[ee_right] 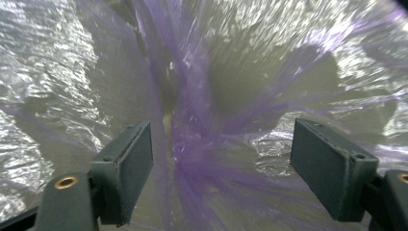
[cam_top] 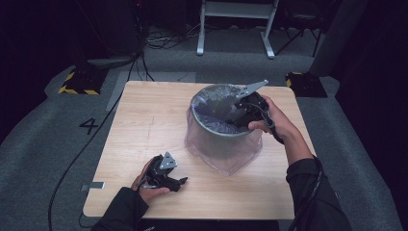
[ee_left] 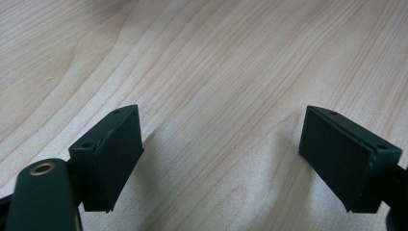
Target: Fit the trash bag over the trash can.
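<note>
Pale grained wood table (cam_top: 144, 115) under crinkled purple-lined round bin (cam_top: 211, 137).

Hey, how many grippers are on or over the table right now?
2. The left gripper rests near the table's front edge, jaws open over bare wood. The right gripper reaches down into the bin lined with a purple bag, jaws open.
</note>
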`<action>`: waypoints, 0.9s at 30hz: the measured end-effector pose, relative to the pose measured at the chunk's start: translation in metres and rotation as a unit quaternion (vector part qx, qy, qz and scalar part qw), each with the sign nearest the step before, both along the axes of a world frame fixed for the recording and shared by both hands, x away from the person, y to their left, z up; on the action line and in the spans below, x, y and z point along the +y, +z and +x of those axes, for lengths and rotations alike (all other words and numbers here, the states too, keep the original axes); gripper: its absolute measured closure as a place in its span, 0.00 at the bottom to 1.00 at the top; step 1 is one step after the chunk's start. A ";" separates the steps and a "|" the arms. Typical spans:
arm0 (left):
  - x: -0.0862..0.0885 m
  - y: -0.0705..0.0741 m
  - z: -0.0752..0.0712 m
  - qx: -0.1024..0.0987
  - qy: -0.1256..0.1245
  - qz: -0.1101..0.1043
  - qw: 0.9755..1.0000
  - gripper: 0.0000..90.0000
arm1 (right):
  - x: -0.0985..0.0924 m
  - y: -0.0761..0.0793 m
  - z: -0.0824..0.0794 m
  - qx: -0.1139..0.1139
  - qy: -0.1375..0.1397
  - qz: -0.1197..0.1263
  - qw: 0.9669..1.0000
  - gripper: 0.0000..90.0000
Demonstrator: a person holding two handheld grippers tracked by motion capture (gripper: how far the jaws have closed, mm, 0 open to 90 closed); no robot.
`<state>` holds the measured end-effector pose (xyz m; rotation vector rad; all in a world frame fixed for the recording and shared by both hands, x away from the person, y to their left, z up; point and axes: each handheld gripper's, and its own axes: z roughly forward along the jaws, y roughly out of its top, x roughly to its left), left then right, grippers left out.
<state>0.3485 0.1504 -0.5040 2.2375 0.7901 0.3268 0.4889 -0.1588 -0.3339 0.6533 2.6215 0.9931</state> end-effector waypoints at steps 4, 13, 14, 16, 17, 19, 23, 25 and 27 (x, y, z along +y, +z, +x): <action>0.000 0.000 0.000 0.000 0.000 0.000 1.000 0.16 | 0.004 0.000 0.002 0.010 -0.004 -0.022 1.000 0.25; 0.000 0.000 0.000 0.000 0.000 0.000 1.000 0.16 | 0.009 -0.001 0.005 0.035 -0.015 -0.057 0.998 0.25; 0.000 0.000 0.000 0.000 0.000 0.000 1.000 0.16 | 0.009 -0.001 0.005 0.035 -0.015 -0.057 0.998 0.25; 0.000 0.000 0.000 0.000 0.000 0.000 1.000 0.16 | 0.009 -0.001 0.005 0.034 -0.016 -0.057 0.998 0.25; 0.000 0.000 0.000 0.000 0.000 0.000 1.000 0.16 | 0.009 -0.001 0.005 0.033 -0.017 -0.056 0.998 0.25; 0.000 0.000 0.000 0.000 0.000 0.000 1.000 0.16 | 0.009 -0.001 0.004 0.033 -0.017 -0.055 0.998 0.24; 0.000 0.000 0.000 0.000 0.000 0.000 1.000 0.16 | 0.008 -0.001 0.004 0.034 -0.023 -0.049 0.998 0.24; 0.000 0.000 0.000 0.000 0.000 0.000 1.000 0.16 | 0.007 -0.001 0.004 0.033 -0.023 -0.047 0.998 0.24; 0.000 0.000 0.000 0.000 0.000 0.000 1.000 0.16 | 0.008 -0.001 0.004 0.035 -0.024 -0.052 0.998 0.25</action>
